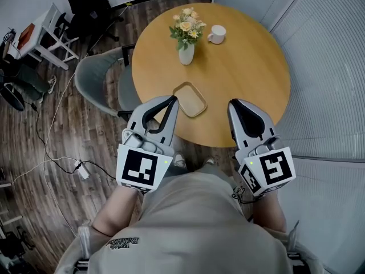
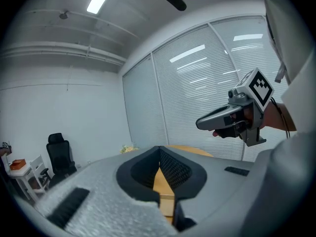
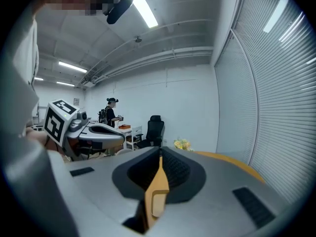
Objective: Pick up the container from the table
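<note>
The container is a shallow tan rectangular tray with rounded corners, lying near the front edge of the round wooden table. My left gripper is held over the table's front-left edge with its tip just left of the container, jaws shut and empty. My right gripper hovers at the front edge, well to the right of the container, also shut on nothing. In the left gripper view the jaws meet, with the table seen through them. The right gripper view shows the same. Neither gripper view shows the container.
A white vase of flowers and a white cup stand at the table's far side. A grey chair is tucked in at the left. Cables lie on the wood floor. Blinds line the right. A person stands far off.
</note>
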